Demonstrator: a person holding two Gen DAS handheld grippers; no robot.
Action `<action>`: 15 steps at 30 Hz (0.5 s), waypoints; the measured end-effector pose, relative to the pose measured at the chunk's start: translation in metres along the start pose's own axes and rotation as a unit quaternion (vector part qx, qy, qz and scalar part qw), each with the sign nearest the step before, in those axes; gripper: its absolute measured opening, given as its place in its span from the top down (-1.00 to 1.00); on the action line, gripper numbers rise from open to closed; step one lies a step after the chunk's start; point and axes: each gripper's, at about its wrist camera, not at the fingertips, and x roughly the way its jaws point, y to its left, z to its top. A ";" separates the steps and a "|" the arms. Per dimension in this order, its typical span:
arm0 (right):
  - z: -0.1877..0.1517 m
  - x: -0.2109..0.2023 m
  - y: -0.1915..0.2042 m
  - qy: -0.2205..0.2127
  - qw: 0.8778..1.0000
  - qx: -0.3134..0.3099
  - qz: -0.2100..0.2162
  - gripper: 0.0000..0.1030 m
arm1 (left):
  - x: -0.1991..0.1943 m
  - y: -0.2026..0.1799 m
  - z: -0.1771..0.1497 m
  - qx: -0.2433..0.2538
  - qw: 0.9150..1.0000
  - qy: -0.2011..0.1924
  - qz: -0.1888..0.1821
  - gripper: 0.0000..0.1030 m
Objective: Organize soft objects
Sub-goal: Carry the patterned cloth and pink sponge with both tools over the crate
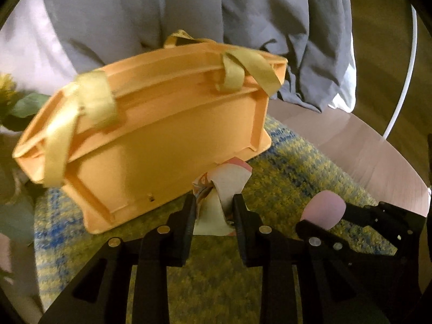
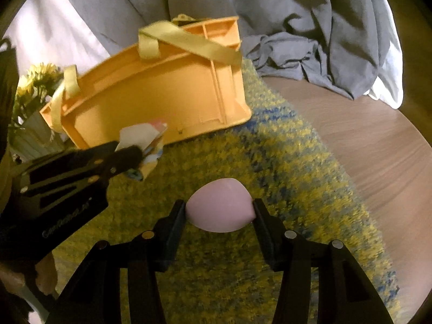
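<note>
An orange plastic basket [image 1: 151, 135] with yellow ribbon handles [image 1: 91, 100] lies tipped on its side on the yellow-blue rug; its underside faces me. It also shows in the right wrist view [image 2: 162, 91]. My left gripper [image 1: 214, 208] is shut on a crumpled cloth toy [image 1: 224, 186], white with pink and printed patches, just in front of the basket. My right gripper [image 2: 220, 210] is shut on a pink egg-shaped soft ball [image 2: 220, 208] above the rug. The right gripper and ball [image 1: 324, 210] show at the right of the left wrist view. The left gripper with the toy [image 2: 140, 137] shows at left.
A shaggy yellow and blue rug [image 2: 256, 162] covers the wooden floor [image 2: 378, 140]. Grey bedding [image 2: 283, 21] hangs down behind the basket. A pot of yellow flowers [image 2: 35, 86] stands at the left. A white cable [image 1: 407, 81] runs at the right.
</note>
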 end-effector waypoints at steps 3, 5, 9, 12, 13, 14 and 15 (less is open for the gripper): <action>0.003 -0.011 0.001 -0.009 1.000 -0.003 0.007 0.01 | -0.012 0.000 -0.003 -0.010 1.000 -0.006 0.011 0.46; 0.005 -0.019 0.001 -0.015 1.000 -0.005 0.012 0.01 | -0.019 -0.001 -0.005 -0.017 1.000 -0.009 0.019 0.46; 0.010 -0.032 0.000 -0.029 0.999 -0.014 0.021 0.01 | -0.033 -0.002 -0.009 -0.034 0.999 -0.015 0.028 0.46; 0.014 -0.044 0.001 -0.040 0.999 -0.020 0.028 0.01 | -0.047 -0.001 -0.012 -0.044 0.998 -0.023 0.039 0.46; 0.015 -0.047 0.001 -0.043 0.998 -0.022 0.030 0.01 | -0.053 -0.001 -0.013 -0.048 0.997 -0.027 0.044 0.46; 0.016 -0.051 0.002 -0.046 0.998 -0.024 0.032 0.01 | -0.058 -0.001 -0.015 -0.053 0.997 -0.030 0.047 0.46; 0.017 -0.054 0.003 -0.049 0.998 -0.027 0.034 0.01 | -0.062 -0.001 -0.015 -0.057 0.997 -0.032 0.050 0.46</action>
